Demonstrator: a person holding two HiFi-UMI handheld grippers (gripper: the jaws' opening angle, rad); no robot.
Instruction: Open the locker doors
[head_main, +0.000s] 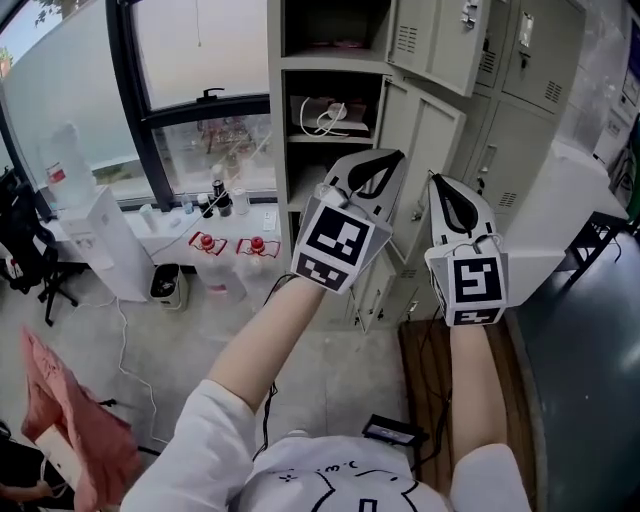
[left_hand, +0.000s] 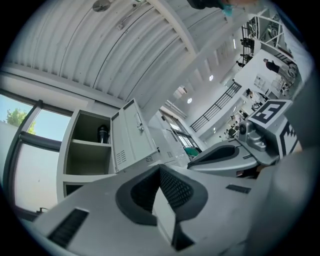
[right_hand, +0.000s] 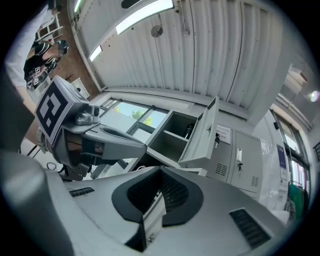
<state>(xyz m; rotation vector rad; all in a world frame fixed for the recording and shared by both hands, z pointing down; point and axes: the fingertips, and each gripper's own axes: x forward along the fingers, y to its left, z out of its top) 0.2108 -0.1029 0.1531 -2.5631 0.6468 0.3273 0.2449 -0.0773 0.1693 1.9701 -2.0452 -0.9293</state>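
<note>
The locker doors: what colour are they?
Pale greyish beige; the locker doors show best in the head view.

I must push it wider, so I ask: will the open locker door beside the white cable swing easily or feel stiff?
The locker door looks like a thin sheet-metal panel, so it is probably light yet fairly rigid. It stands ajar, apparently hinged at one side, so a gentle push should likely swing it.

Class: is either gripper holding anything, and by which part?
Nothing is held. The left gripper and right gripper each have jaws together with nothing between them.
</note>
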